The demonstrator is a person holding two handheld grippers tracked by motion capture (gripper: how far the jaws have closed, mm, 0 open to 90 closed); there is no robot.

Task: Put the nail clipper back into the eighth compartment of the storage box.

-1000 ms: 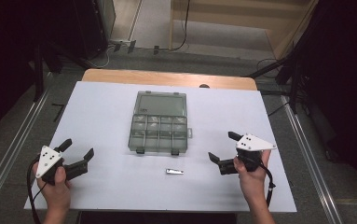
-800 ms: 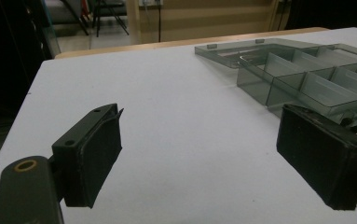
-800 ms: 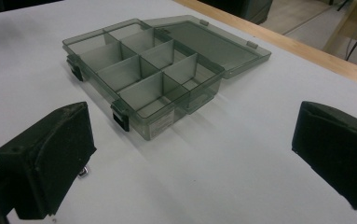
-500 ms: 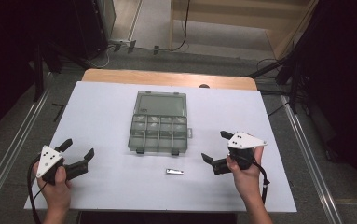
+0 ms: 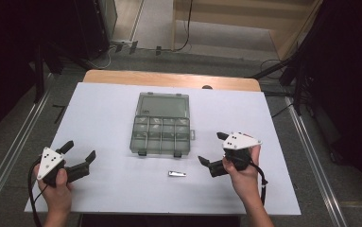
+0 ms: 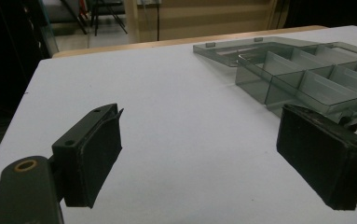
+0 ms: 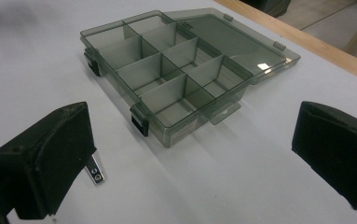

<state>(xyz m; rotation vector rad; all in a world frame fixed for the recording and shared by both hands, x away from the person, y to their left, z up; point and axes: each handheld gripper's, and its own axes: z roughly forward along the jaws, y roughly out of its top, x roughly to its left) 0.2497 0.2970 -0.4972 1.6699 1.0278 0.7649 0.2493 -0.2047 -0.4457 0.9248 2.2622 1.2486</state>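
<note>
The small metal bracket [image 5: 176, 174] lies flat on the table [image 5: 103, 109], just in front of the open organiser box [image 5: 161, 134] and a little to the left of the right hand-held gripper [image 5: 212, 152]. In the right gripper view the same piece peeps out beside the left jaw, a thin bright strip with two small holes at its end. Nothing has been picked up yet: the bracket is untouched and every compartment that can be seen in the box looks empty, so the work appears to be at its very start, with the grasp, the carry and the drop into a compartment all left to do.

The box is smoky translucent plastic, rectangular, divided by thin walls into eight cells in two rows, with dark latches on its near edge and its flat lid folded back on the table behind it. The table top is a matt, pale sheet with a wooden strip along its far edge.

The right hand-held gripper hangs near the bracket with its jaws spread wide and nothing between them. The left hand-held gripper [image 5: 76, 156] sits well apart at the table's left front, likewise wide and empty; its black pads [image 6: 92, 161] look rubbery and slightly scuffed.
</note>
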